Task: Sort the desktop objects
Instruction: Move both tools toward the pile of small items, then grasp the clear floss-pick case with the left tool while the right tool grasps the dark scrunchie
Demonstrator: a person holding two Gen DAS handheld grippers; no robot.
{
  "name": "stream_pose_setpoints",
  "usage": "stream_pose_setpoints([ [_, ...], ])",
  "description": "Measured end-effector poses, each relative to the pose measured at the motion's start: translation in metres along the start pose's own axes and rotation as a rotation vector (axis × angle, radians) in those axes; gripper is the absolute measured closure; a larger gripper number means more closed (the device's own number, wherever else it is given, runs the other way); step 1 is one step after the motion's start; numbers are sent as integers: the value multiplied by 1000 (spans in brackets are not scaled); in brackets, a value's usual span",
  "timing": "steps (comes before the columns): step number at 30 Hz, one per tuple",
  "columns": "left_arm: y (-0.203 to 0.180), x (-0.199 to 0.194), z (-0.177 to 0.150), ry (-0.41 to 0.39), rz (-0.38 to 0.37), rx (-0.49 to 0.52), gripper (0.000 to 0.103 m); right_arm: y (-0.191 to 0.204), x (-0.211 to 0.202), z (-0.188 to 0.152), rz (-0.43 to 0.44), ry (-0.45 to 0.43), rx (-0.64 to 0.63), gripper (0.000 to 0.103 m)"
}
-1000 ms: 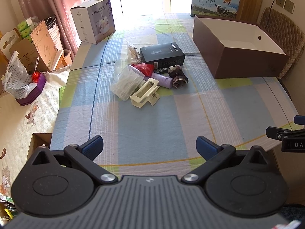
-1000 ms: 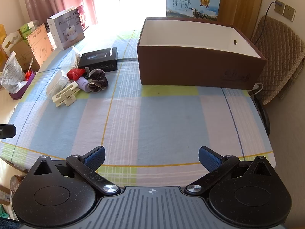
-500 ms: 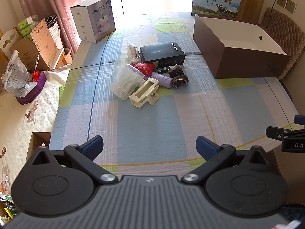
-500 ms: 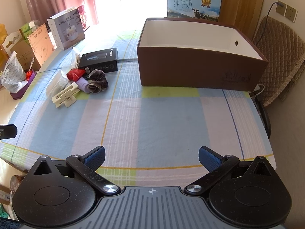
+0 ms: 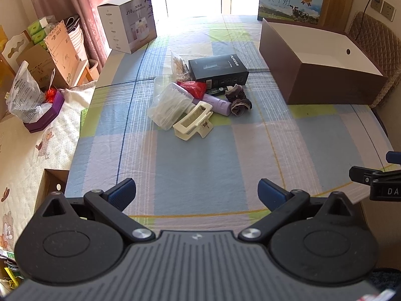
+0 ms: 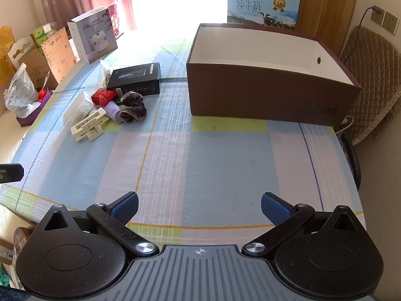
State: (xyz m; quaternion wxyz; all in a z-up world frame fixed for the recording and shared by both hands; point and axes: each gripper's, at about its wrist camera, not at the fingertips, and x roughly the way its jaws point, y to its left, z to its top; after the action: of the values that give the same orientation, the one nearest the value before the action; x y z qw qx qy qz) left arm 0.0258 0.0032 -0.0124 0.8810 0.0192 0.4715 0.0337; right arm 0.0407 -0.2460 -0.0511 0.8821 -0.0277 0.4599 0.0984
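Observation:
A pile of small objects lies mid-table: a cream hair claw clip (image 5: 193, 124) (image 6: 88, 126), a clear bag of cotton swabs (image 5: 170, 106), a lilac tube (image 5: 217, 103), a red pouch (image 5: 193, 88), a dark scrunchie (image 5: 238, 101) (image 6: 132, 106) and a black box (image 5: 218, 69) (image 6: 136, 78). An open brown box (image 6: 270, 100) (image 5: 323, 82), white inside, stands at the right. My left gripper (image 5: 196, 190) hangs open over the near table edge, well short of the pile. My right gripper (image 6: 200, 207) is open too, holding nothing, in front of the brown box.
A white appliance carton (image 5: 127, 31) stands at the far left corner, a milk carton box (image 5: 290, 1) at the back. Bags and cardboard (image 5: 32, 92) crowd a side surface on the left. A padded chair (image 6: 373, 80) stands to the right of the checked tablecloth (image 6: 213, 155).
Both views have shifted very slightly forward toward the table. The objects have not moved and both grippers stay open.

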Motion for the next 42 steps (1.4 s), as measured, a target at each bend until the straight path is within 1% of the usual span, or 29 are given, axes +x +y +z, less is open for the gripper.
stream_pose_setpoints([
  [17, 3, 3, 3, 4, 4, -15, 1, 3, 8, 7, 10, 6, -14, 2],
  [25, 6, 5, 7, 7, 14, -31, 1, 7, 13, 18, 40, -8, -40, 2],
  [30, 8, 6, 12, 2, 29, -49, 1, 12, 18, 30, 77, -44, -78, 2],
  [37, 12, 11, 22, -7, 53, -88, 1, 21, 32, 53, 147, -101, -164, 2],
  [42, 16, 17, 32, -18, 77, -130, 1, 26, 49, 69, 215, -102, -216, 2],
])
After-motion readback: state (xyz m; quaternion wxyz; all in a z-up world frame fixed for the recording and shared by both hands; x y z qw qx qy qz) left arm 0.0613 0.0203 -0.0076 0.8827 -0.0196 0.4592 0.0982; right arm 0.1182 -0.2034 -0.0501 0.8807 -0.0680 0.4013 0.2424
